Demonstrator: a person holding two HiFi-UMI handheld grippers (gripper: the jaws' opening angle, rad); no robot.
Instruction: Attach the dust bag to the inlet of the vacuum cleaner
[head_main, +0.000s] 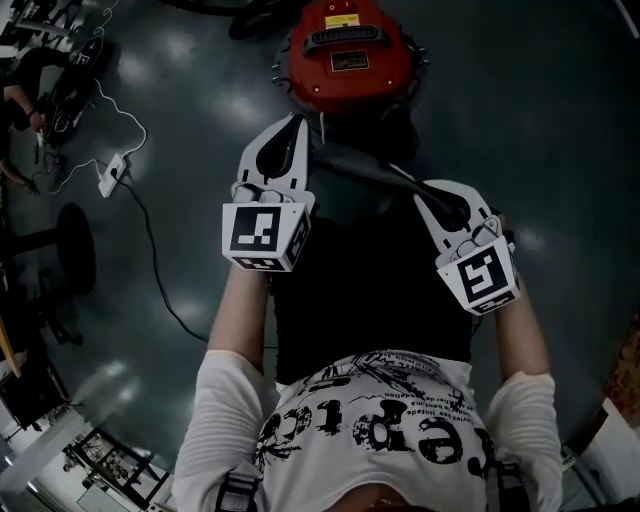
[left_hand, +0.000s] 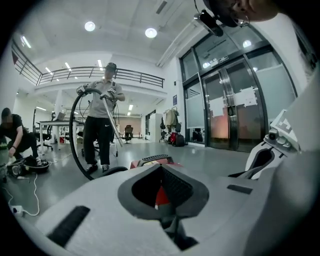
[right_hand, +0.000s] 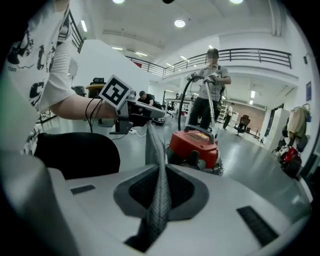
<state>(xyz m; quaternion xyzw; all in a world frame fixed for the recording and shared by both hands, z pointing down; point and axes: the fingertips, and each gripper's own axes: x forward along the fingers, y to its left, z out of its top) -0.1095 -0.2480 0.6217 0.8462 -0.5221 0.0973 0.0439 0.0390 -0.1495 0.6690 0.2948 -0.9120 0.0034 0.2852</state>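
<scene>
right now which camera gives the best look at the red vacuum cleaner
The right gripper view: the vacuum cleaner stands on the floor beyond the dust bag, its side and top handle showing. The head view catches only its top; the left gripper view, just a red sliver.

Dust bag (head_main: 362, 167): full outline indistinct
</scene>
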